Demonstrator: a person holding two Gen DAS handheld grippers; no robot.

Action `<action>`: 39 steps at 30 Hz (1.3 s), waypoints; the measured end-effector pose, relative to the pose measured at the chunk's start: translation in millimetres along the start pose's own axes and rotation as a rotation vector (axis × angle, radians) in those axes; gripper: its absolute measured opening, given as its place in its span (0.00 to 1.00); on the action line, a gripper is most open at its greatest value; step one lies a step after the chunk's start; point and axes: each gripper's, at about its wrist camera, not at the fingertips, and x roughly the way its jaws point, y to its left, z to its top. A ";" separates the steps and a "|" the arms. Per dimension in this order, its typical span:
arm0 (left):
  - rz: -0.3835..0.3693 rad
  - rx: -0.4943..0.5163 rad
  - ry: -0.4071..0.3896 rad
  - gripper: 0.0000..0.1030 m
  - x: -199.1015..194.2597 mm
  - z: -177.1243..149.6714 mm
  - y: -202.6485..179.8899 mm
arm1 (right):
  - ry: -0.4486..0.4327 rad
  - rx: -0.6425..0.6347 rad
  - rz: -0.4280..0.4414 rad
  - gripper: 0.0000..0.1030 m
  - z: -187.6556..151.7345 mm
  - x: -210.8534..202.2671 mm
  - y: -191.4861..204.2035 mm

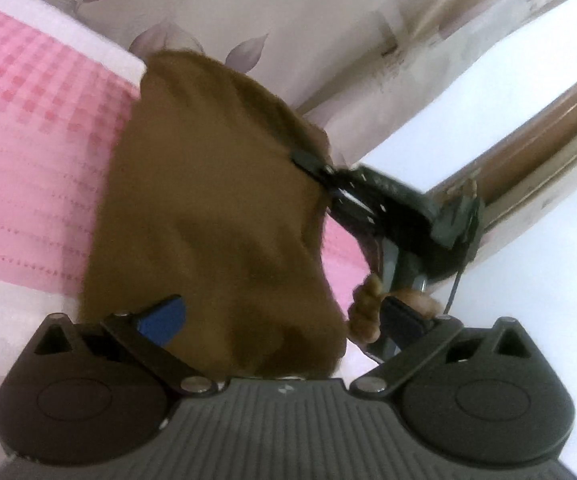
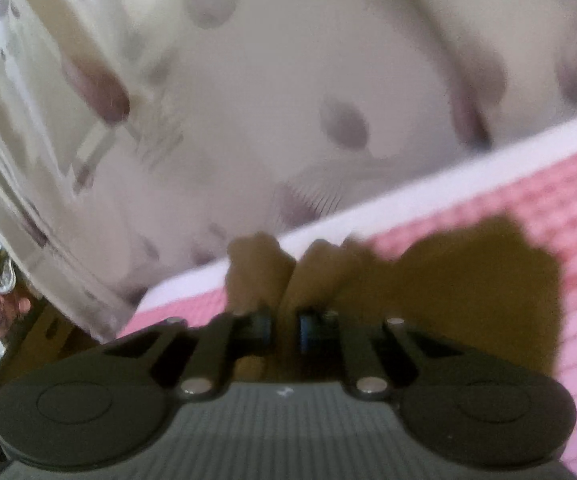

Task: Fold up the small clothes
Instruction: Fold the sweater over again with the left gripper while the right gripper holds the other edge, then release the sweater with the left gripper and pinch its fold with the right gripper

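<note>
Left wrist view: brown fuzzy fabric garment [image 1: 216, 216] hangs lifted over the pink checked bedspread [image 1: 28, 128], with the floral curtain [image 1: 288, 20] behind. Risk, as a judgement: the cloth is soft and droopy, held only at an edge, so a quick swing could pull it free or let it bunch instead of laying flat for the fold. The left gripper [image 1: 288, 312] stands spread wide, blue pad on the left finger [image 1: 164, 320] at the cloth's lower edge, cloth draped between the fingers; whether it pinches anything I cannot tell, it looks unclamped. The right gripper [image 1: 308, 160] comes in from the right side and nips the garment's far edge; bare fingers of the person's hand [image 1: 368, 312] show on its handle below. Right wrist view: blurry, so motion is likely, which adds slip risk. The right gripper [image 2: 282, 326] has its fingers pressed nearly together on a bunched fold of the brown cloth [image 2: 448, 280]; the rest spreads to the right over the pink bedspread [image 2: 548, 208], white edge strip and curtain [image 2: 288, 80] beyond. Thin pinch, could let go.
</note>
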 end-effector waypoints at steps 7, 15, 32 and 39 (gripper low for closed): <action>0.026 0.011 0.034 0.99 27.0 -4.9 -4.4 | -0.075 0.152 -0.063 0.11 18.1 -29.3 -76.5; 0.056 0.047 0.060 0.99 44.1 -5.2 -3.4 | -0.106 0.323 -0.006 0.11 -1.2 -36.2 -135.1; 0.048 0.037 0.076 0.99 44.2 -12.7 0.4 | 0.111 0.015 -0.015 0.12 -72.3 -83.7 -43.0; 0.059 0.041 0.064 0.99 39.7 -8.5 -3.8 | -0.004 -0.087 -0.082 0.00 -65.5 -102.6 -34.7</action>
